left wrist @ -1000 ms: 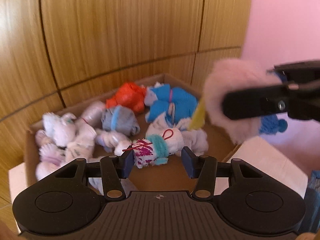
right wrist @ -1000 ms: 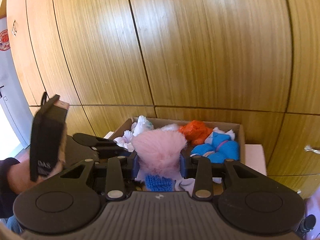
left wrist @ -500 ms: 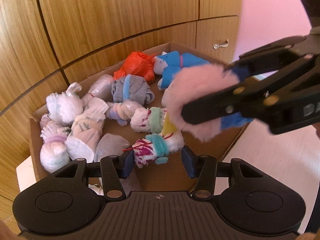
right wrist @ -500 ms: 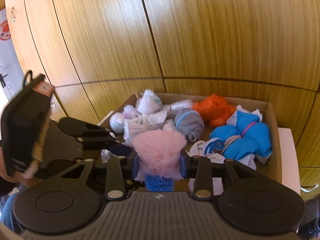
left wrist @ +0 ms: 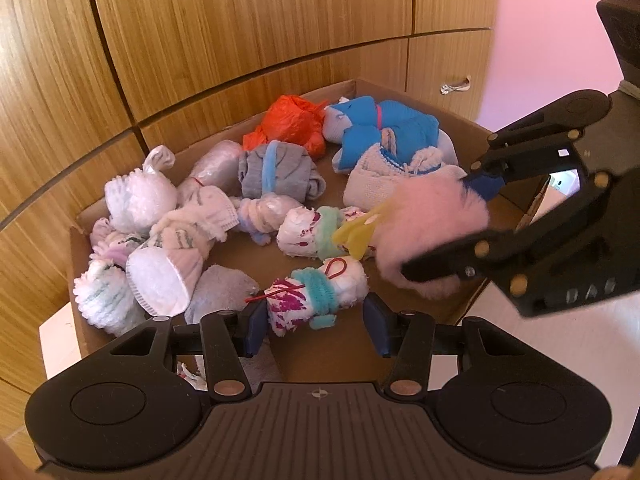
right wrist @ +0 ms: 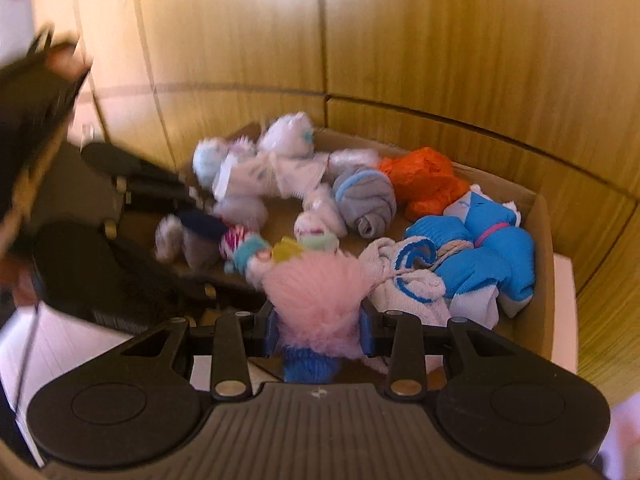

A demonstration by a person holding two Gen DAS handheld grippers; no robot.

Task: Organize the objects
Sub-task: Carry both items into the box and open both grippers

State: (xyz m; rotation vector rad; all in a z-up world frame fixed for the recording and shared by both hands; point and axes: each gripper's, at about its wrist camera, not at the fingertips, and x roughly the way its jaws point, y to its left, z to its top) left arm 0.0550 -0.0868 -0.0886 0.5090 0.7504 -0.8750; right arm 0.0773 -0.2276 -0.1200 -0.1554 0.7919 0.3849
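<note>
1. The right hand-held gripper (right wrist: 320, 330) is clamped on a pink fluffy bundle (right wrist: 320, 300) over the cardboard box (left wrist: 460, 120) – released here, it may roll onto the teal-banded bundle (left wrist: 316, 294).
2. The left hand-held gripper (left wrist: 314, 326) stands apart, empty – it could snag that bundle.

Counts from my left wrist view: one cardboard box (left wrist: 448, 108). One fluffy pink bundle (left wrist: 424, 236). One orange bundle (left wrist: 292, 124). One grey roll with a blue band (left wrist: 276, 172). Two bright blue rolls (left wrist: 384, 132), touching. Two white rolls with magenta print and teal bands (left wrist: 316, 296). Pale white and lilac bundles (left wrist: 140, 200) at the box's left: roughly eight; edges blur together.
</note>
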